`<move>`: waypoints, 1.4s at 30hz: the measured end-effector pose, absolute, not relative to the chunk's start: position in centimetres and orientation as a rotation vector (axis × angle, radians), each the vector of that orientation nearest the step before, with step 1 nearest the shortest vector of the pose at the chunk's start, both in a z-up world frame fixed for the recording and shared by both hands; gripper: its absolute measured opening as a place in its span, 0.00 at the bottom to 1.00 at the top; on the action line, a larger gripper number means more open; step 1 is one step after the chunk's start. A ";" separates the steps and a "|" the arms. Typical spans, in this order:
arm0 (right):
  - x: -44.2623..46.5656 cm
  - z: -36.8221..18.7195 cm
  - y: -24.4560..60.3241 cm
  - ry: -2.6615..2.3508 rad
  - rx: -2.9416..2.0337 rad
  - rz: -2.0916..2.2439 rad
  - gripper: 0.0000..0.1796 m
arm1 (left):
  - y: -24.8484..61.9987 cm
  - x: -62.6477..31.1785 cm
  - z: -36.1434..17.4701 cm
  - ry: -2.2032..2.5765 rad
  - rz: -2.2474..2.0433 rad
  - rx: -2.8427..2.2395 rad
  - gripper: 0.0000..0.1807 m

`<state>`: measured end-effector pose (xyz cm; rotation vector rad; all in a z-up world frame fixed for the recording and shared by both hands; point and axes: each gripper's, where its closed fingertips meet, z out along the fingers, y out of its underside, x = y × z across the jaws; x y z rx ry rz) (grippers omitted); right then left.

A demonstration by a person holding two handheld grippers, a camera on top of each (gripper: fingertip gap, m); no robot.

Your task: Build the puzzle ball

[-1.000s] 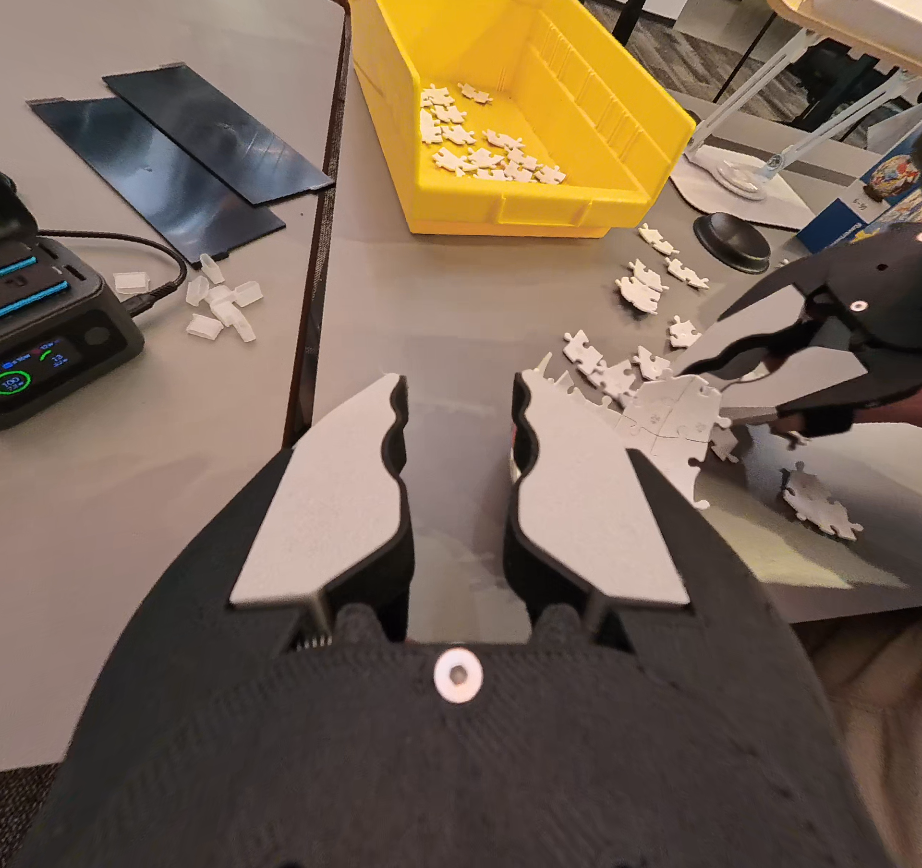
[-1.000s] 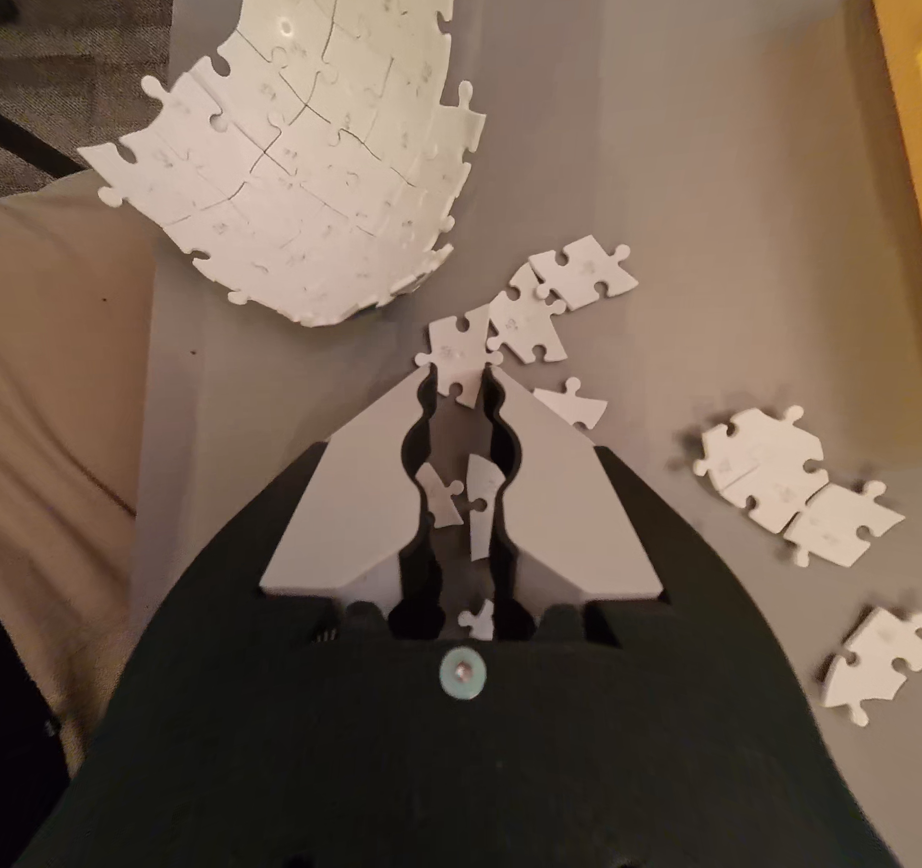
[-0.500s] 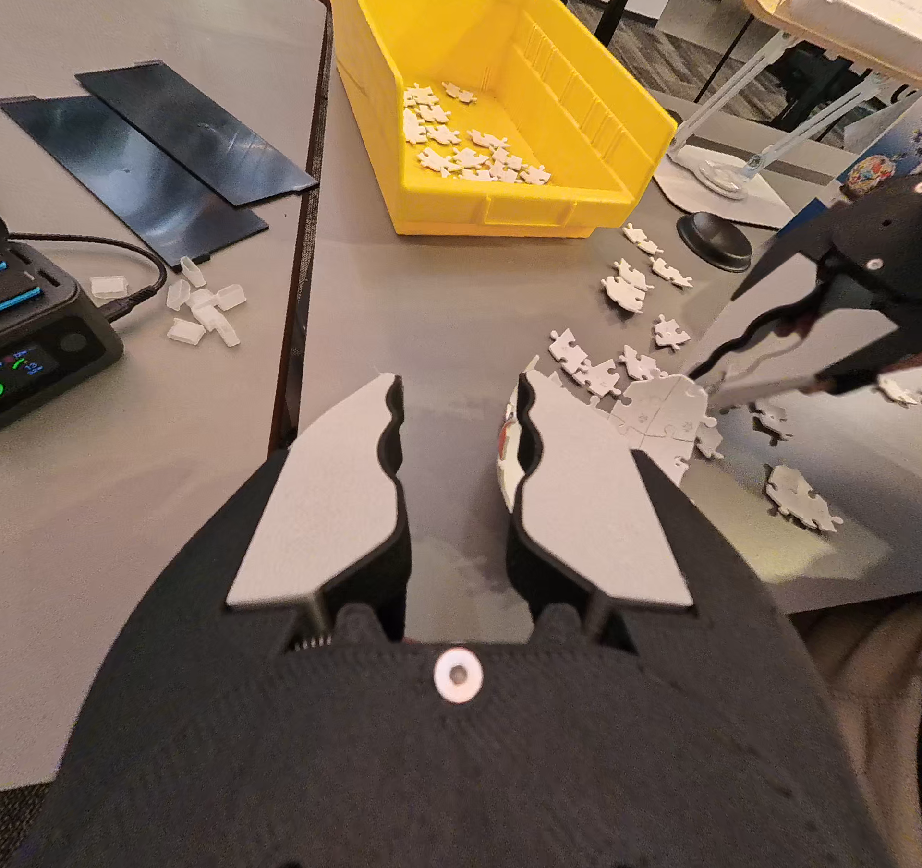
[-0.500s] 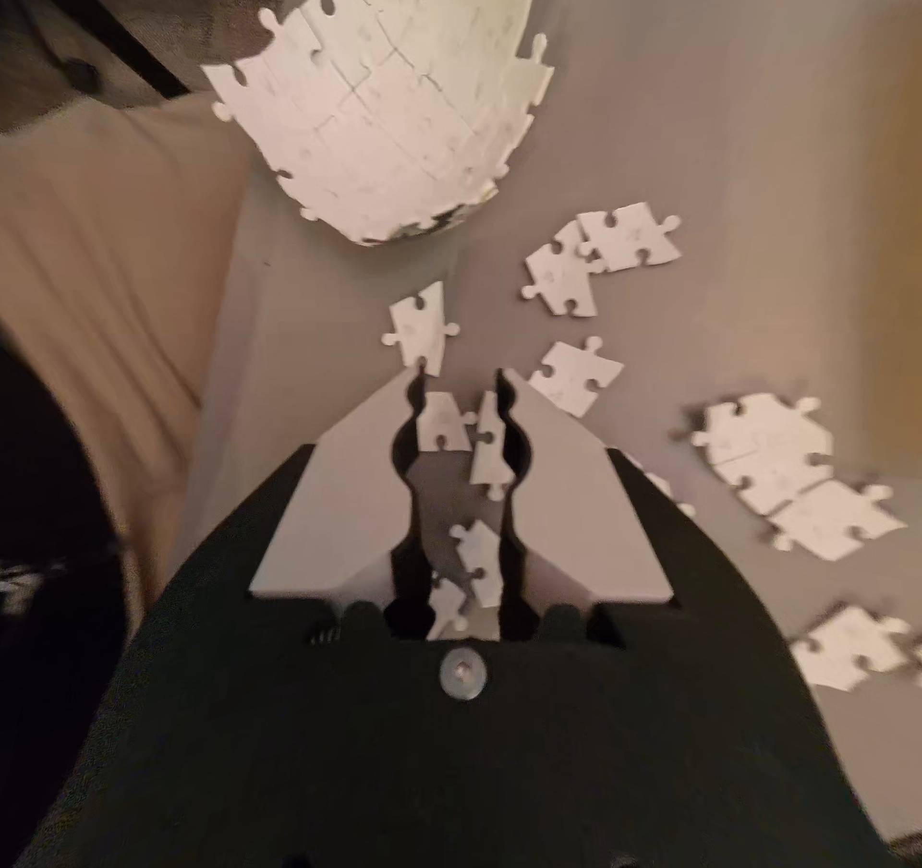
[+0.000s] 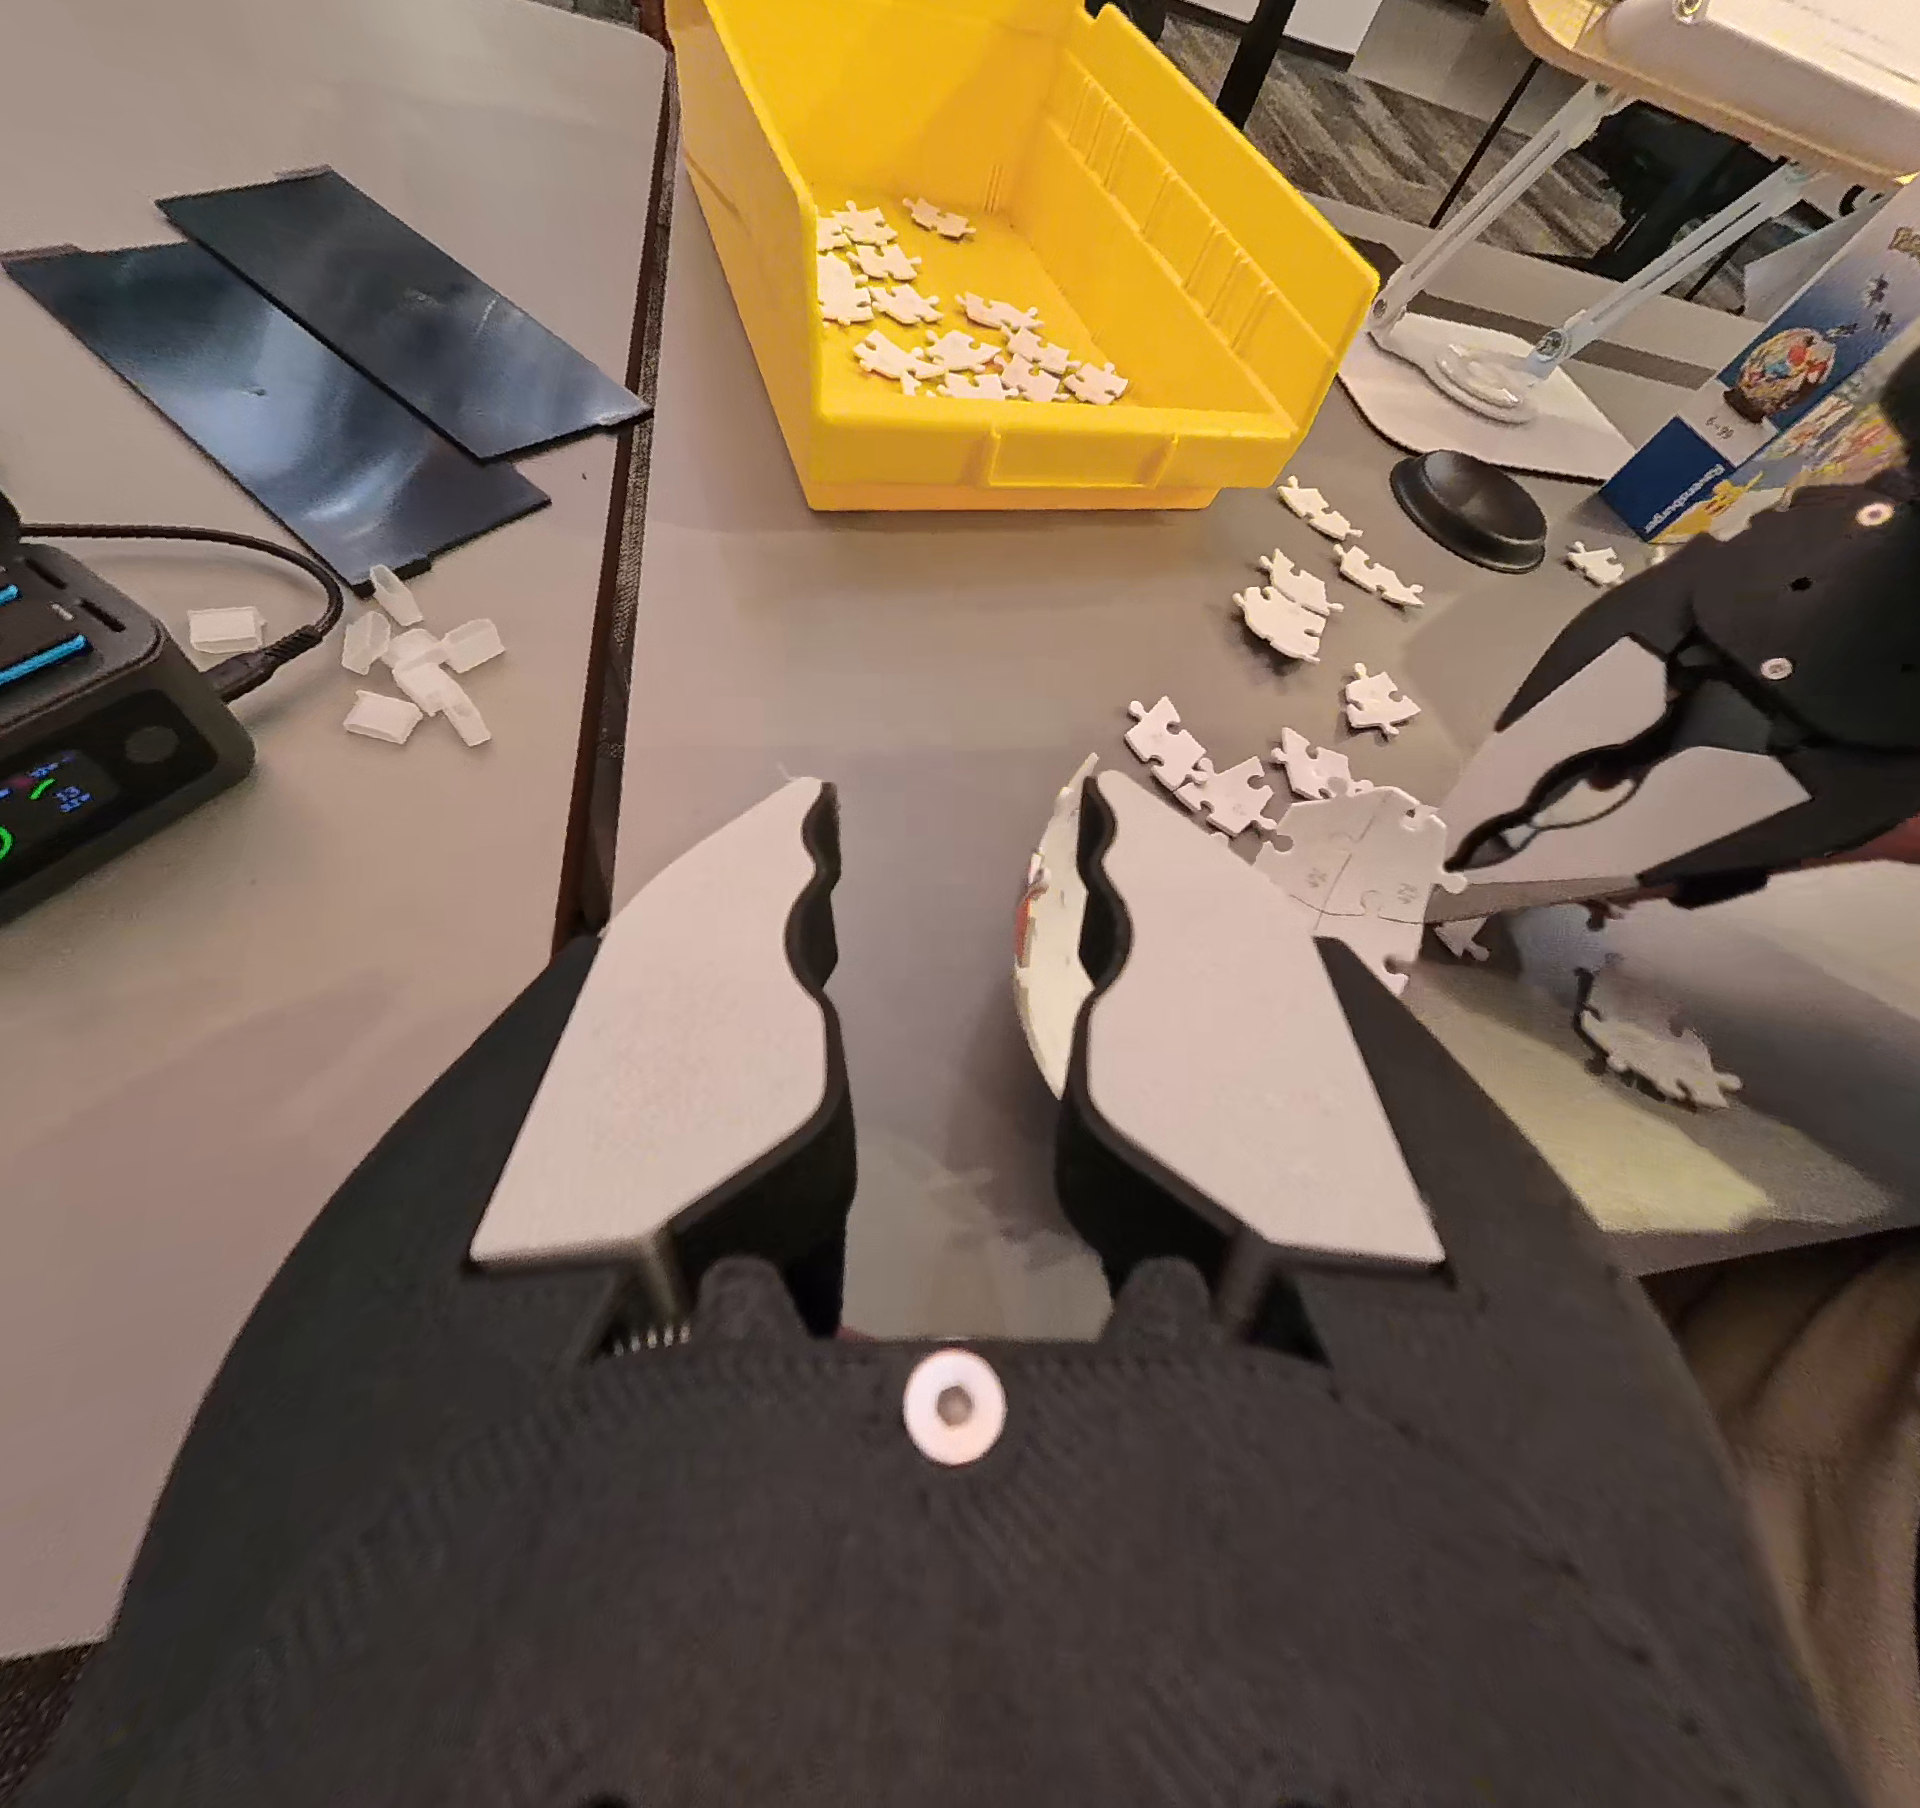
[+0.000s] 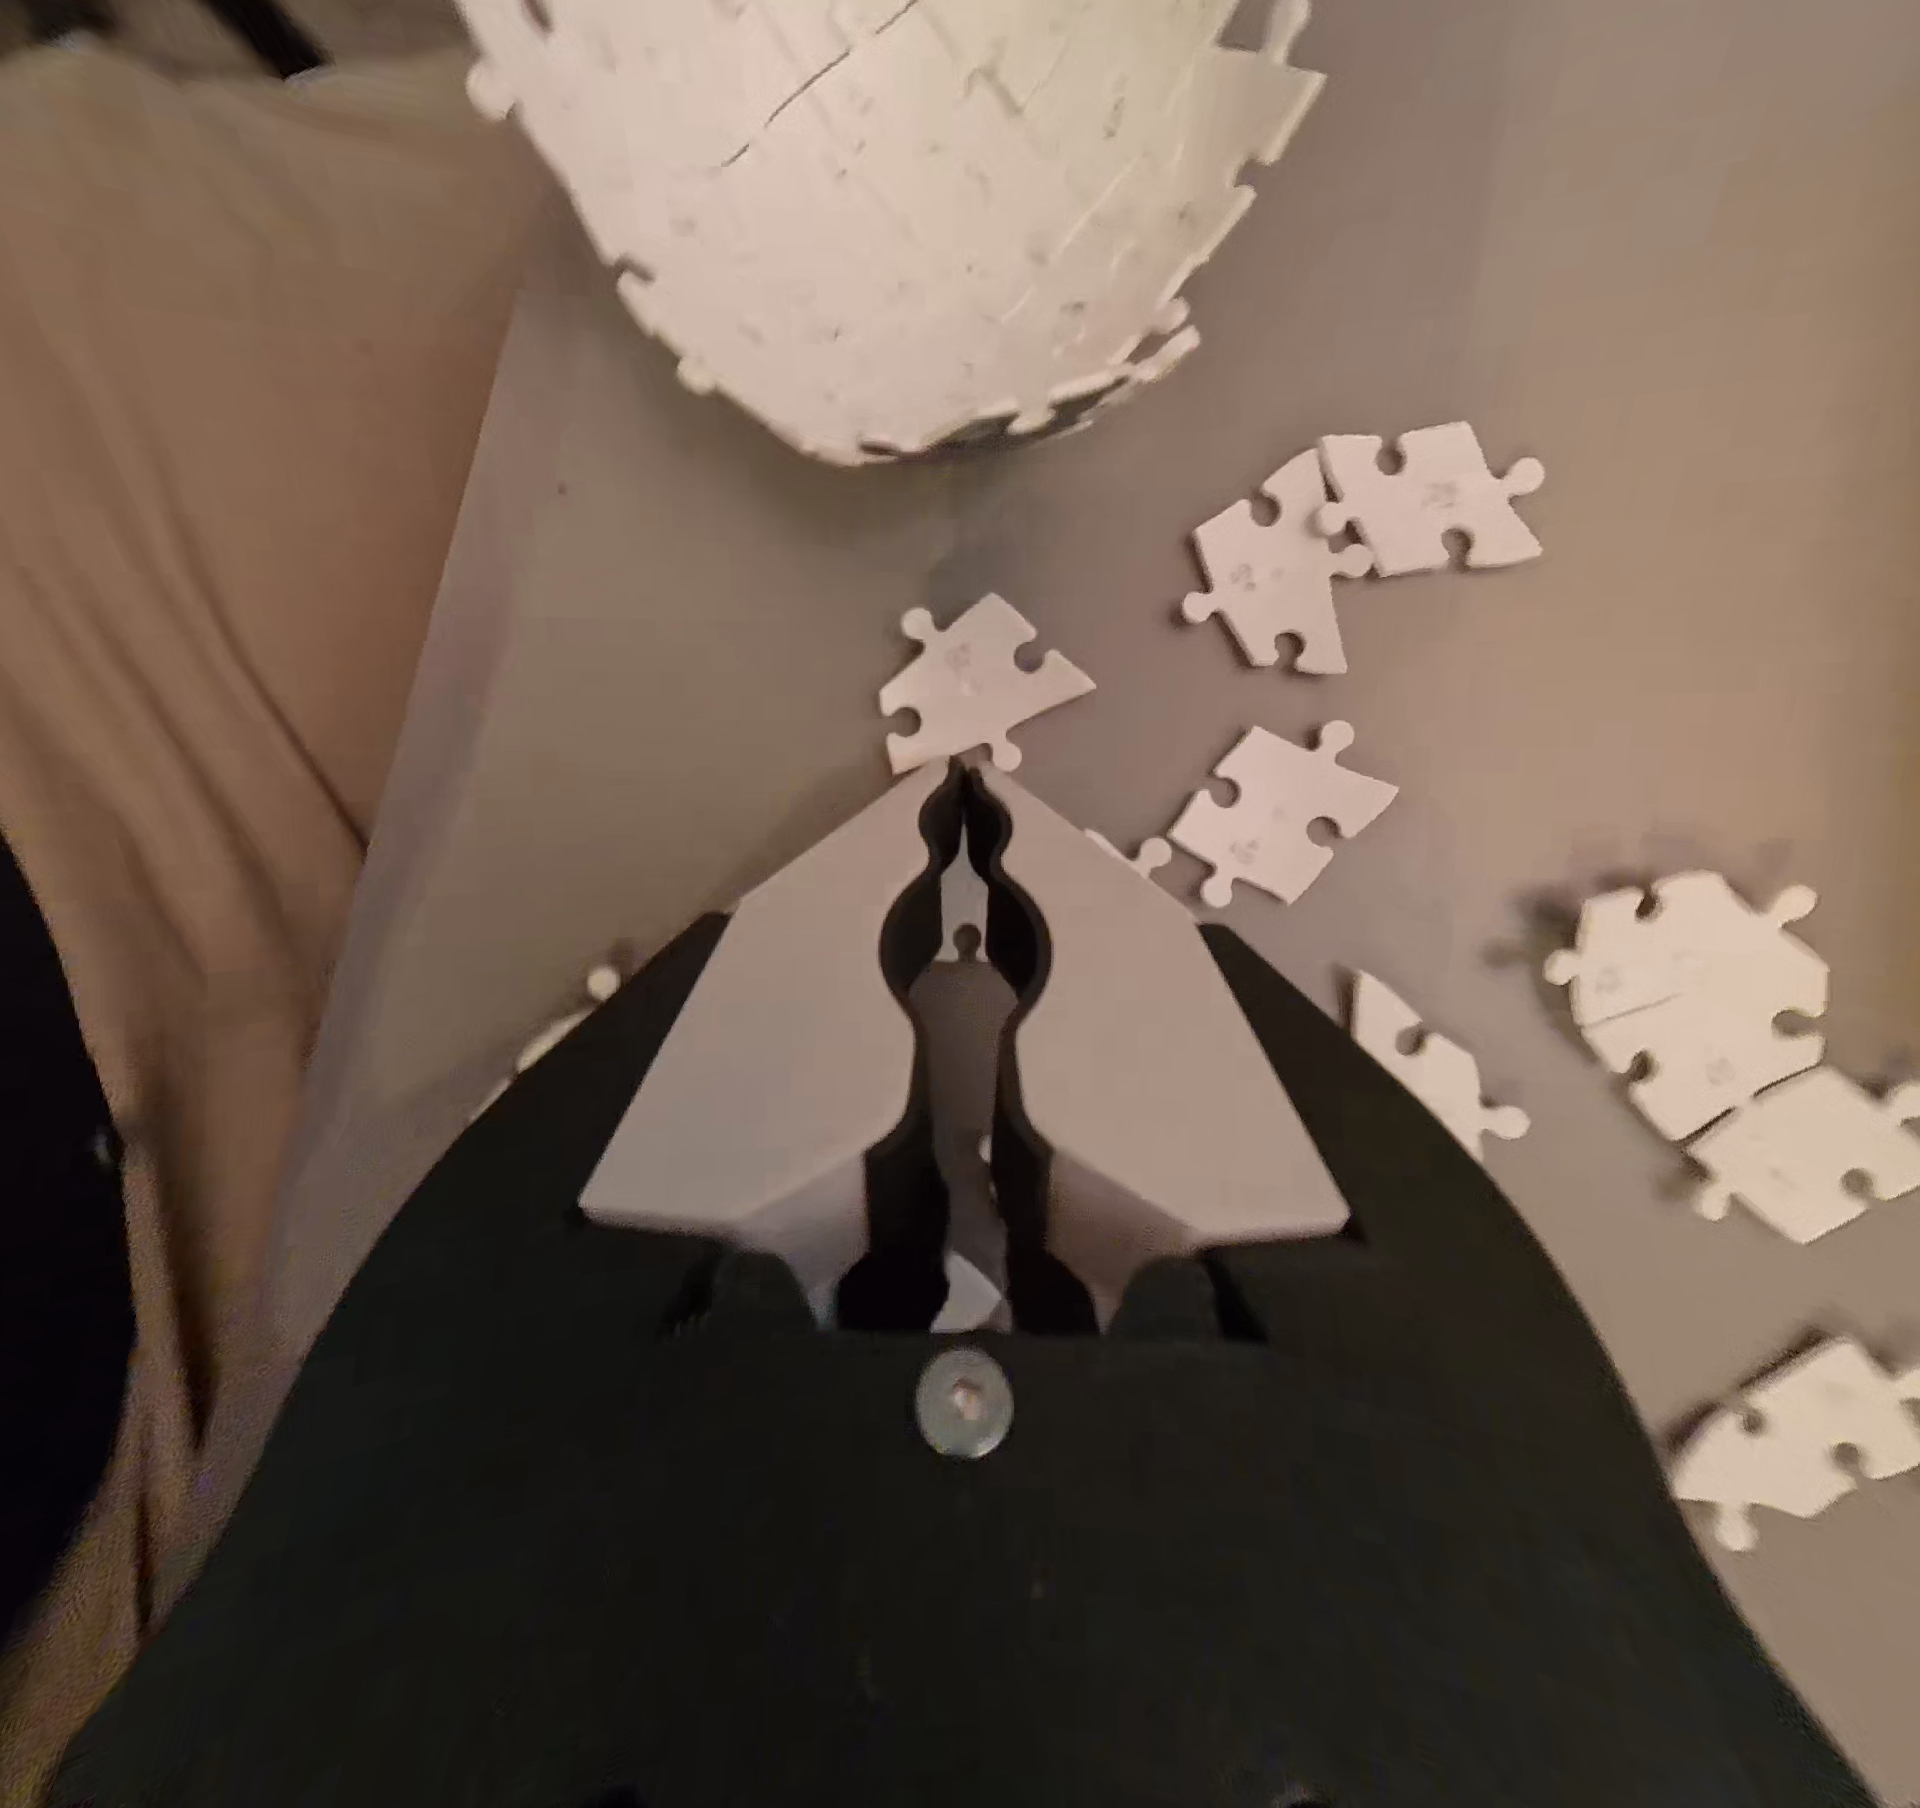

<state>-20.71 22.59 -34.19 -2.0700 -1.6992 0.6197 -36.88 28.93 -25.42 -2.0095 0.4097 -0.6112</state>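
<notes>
Jaws of the left gripper (image 5: 956, 802) stand well apart over bare grey table (image 5: 831, 615), with nothing between them. Just beyond the right-hand jaw's tip and partly hidden behind it sits the half-built puzzle ball (image 5: 1340, 865), a curved white shell resting on the table with a strip of its printed side showing beside that jaw. Ahead of the jaws and slightly right lies a scatter of loose white pieces (image 5: 1205, 771); farther ahead stands a yellow bin (image 5: 1174, 231) holding more pieces. Off to the left of the jaws are two dark flat sheets (image 5: 312, 376), a heap of small clear caps (image 5: 416, 667) and a black device with a lit screen (image 5: 94, 740).

Right gripper (image 6: 962, 771) has its jaws drawn together at the tips, which meet at the lower edge of a single puzzle piece (image 6: 977, 683) lying just ahead of them; whether they actually pinch it I cannot tell. The shell (image 6: 894, 179) fills the space straight ahead beyond that piece. To the right of the jaws lie several more pieces, some joined in small clusters (image 6: 1704, 1010). Left of the jaws is tan cloth (image 6: 208, 511) past the table's edge.
</notes>
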 end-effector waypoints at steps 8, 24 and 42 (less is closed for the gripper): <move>-18.1 -32.6 24.0 -1.952 -1.986 0.584 0.07 | 28.9 -36.6 -25.4 0.416 -0.611 -2.010 0.24; -21.8 -34.2 23.8 -2.002 -1.866 0.585 0.18 | 28.9 -36.5 -25.4 0.418 -0.610 -2.008 0.25; -18.6 -32.4 22.8 -1.869 -2.061 0.573 0.15 | 28.9 -36.5 -25.2 0.416 -0.610 -2.002 0.25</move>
